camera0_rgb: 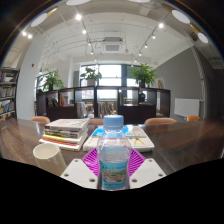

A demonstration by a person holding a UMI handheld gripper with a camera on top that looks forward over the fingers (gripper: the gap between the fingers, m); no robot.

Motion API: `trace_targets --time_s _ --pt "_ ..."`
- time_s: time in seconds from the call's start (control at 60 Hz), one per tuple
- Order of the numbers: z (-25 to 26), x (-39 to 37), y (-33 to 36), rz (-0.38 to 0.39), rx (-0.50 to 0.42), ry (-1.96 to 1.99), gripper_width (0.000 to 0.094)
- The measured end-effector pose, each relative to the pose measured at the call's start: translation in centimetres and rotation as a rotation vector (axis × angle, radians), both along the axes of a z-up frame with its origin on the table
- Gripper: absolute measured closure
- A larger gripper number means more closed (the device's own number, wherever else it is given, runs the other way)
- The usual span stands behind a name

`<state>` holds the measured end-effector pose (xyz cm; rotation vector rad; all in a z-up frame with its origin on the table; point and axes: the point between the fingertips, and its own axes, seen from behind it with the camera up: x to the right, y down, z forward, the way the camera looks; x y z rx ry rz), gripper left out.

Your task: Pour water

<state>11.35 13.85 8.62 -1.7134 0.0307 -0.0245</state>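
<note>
A clear plastic water bottle [113,155] with a blue cap and a pale blue label stands upright between my gripper's [112,165] two fingers. The magenta pads [92,161] press against its sides, left and right, so the fingers are shut on it. The bottle is held above the wooden table [20,140]. A white cup [48,154] sits on the table to the left of the fingers, a little beyond them.
A stack of books [66,131] lies on the table beyond the cup. Papers or an open book [135,138] lie behind the bottle. Orange-backed chairs [160,122] stand along the table's far side, with plants and shelves beyond.
</note>
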Motion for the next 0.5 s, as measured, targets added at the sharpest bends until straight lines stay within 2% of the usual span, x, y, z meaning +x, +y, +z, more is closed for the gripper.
trace_targets --time_s 0.067,0.233,0.333,0.383,0.5 --pt "0.0 0.1 -0.2 -0.004 0.002 -0.003 0.0622" --pt "-0.2 0.2 -0.4 -0.015 -0.013 0.006 0.0464" --pt "-1.0 0.4 -2.1 -0.033 -0.067 0.008 0.0216" --pt "-1.2 0.5 -3.3 -0.057 -0.087 0.013 0.014" --pt "-1.3 -0.3 -7.7 -0.097 -0.117 0.044 0.0117"
